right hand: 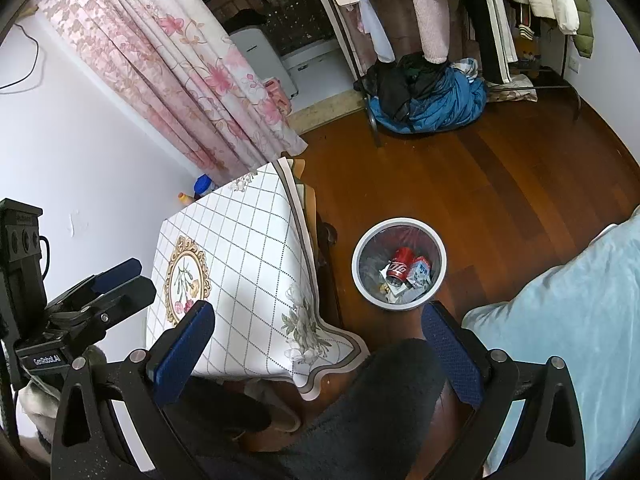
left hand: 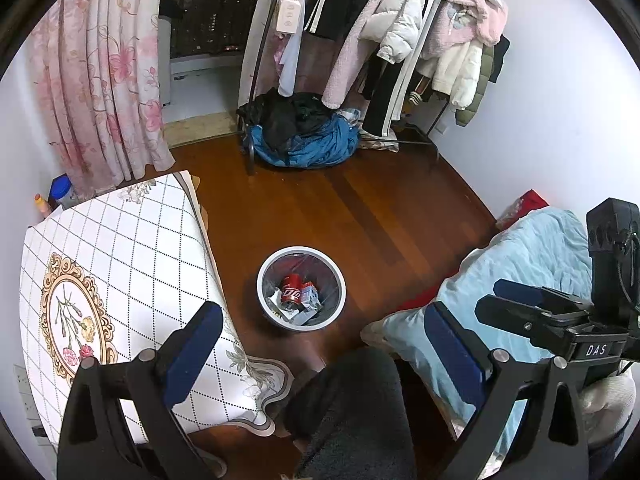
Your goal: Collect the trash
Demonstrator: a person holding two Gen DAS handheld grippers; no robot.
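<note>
Both grippers hang wide apart and empty: the left gripper (left hand: pixel 324 344) and the right gripper (right hand: pixel 318 346) above a dark fuzzy knee (right hand: pixel 380 400). Beyond them, a white bin (left hand: pixel 264 280) stands on the wooden floor (left hand: pixel 380 208), between the cloth-covered table (left hand: pixel 132 248) and a pale blue blanket (left hand: pixel 532 256). Inside the bin lie a red can (left hand: pixel 291 289) and crumpled wrappers (left hand: pixel 310 298).

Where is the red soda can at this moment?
The red soda can lies inside the white trash bin on the wooden floor, between the tablecloth-covered table and the light blue bedding.
</note>
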